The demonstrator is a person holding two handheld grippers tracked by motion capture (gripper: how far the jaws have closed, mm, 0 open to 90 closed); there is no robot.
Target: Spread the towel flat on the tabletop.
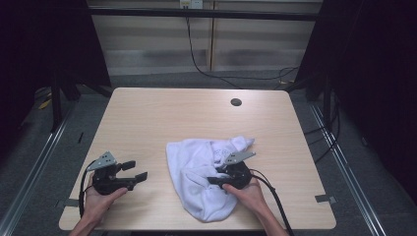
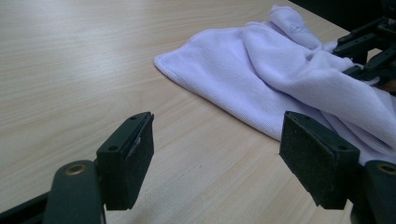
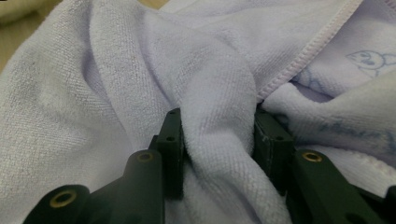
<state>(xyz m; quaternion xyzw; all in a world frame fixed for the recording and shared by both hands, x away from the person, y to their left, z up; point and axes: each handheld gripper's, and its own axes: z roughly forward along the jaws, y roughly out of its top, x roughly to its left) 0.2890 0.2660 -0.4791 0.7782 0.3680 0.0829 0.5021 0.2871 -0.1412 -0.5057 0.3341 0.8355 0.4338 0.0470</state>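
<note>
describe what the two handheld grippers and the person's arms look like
Both grippers are black, blocky two-jaw tools. The left gripper and right gripper each carry a grey three-cornered plate on top and trail a black cable toward the table's near edge. Up close, the jaws end in flat rectangular black pads on arms with brass-coloured pivot rivets. The forearms are bare, with no sleeves or gloves visible.

L gripper (image 1: 139,170): black body, grey three-cornered plate on top w/ small holes, black cable looping off its rear. R gripper (image 1: 212,177): same build, grey plate, thick black cable trailing back. Jaws: flat black rectangular pads (image 2: 318,157) w/ rough matte faces, small screw holes along the edges, brass-coloured rivets at the black link arms. L hand (image 1: 98,200) & R hand (image 1: 248,192): no gloves, forearms w/o sleeves.
</note>
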